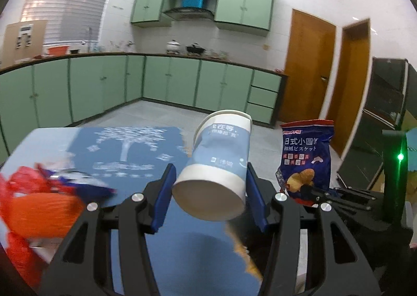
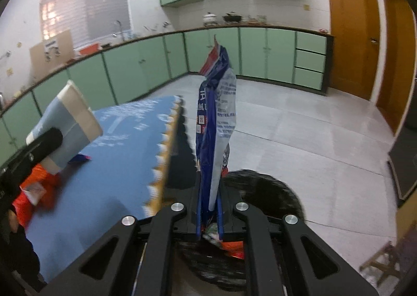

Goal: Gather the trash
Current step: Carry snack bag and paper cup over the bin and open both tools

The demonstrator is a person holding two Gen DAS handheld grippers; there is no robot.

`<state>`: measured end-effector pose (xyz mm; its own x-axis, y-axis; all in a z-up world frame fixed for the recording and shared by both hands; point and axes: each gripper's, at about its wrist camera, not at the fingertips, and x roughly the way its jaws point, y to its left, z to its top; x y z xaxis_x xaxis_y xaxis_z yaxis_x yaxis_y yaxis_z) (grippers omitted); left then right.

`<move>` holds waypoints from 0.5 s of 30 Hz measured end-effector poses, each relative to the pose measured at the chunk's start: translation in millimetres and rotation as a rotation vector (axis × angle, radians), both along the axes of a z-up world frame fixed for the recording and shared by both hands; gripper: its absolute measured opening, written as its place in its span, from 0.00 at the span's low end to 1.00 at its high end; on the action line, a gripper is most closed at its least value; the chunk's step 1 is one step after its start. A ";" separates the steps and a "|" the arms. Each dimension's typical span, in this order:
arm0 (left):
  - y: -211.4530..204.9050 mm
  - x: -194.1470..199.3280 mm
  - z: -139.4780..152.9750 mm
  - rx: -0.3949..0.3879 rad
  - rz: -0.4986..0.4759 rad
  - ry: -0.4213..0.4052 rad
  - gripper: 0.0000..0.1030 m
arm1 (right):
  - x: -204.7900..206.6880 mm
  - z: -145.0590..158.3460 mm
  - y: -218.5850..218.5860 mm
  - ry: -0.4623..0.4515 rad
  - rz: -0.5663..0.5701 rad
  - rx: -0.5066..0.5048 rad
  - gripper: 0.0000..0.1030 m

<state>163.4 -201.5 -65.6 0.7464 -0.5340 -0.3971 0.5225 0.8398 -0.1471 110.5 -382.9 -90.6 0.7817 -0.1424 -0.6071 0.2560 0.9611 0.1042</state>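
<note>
My left gripper (image 1: 209,189) is shut on a white and blue paper cup (image 1: 217,163), held tilted above the table's blue cloth (image 1: 125,150); the cup also shows in the right wrist view (image 2: 69,124). My right gripper (image 2: 211,217) is shut on a blue snack bag (image 2: 216,124), held upright off the table's right edge; the bag also shows in the left wrist view (image 1: 306,158). A bin lined with a black bag (image 2: 263,191) stands on the floor below the right gripper.
Crumpled red and orange wrappers (image 1: 34,202) lie on the cloth at the left, also in the right wrist view (image 2: 34,191). Green cabinets (image 1: 161,82) line the far walls. Wooden doors (image 1: 310,66) stand at the right. A wooden stool (image 2: 380,264) is at bottom right.
</note>
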 end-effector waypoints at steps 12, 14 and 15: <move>-103.0 33.9 -53.4 0.088 -0.069 0.130 0.50 | -0.2 -47.3 -66.4 0.107 -0.070 0.047 0.09; -111.5 37.0 -55.0 0.105 -0.069 0.135 0.50 | 0.4 -53.8 -75.2 0.115 -0.076 0.063 0.09; -116.1 39.5 -58.6 0.113 -0.065 0.141 0.50 | 1.5 -56.4 -78.9 0.119 -0.077 0.069 0.09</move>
<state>202.9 -317.7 -124.2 0.6445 -0.5254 -0.5555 0.5576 0.8201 -0.1288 112.0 -461.8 -147.0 0.6923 -0.1536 -0.7051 0.3430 0.9297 0.1342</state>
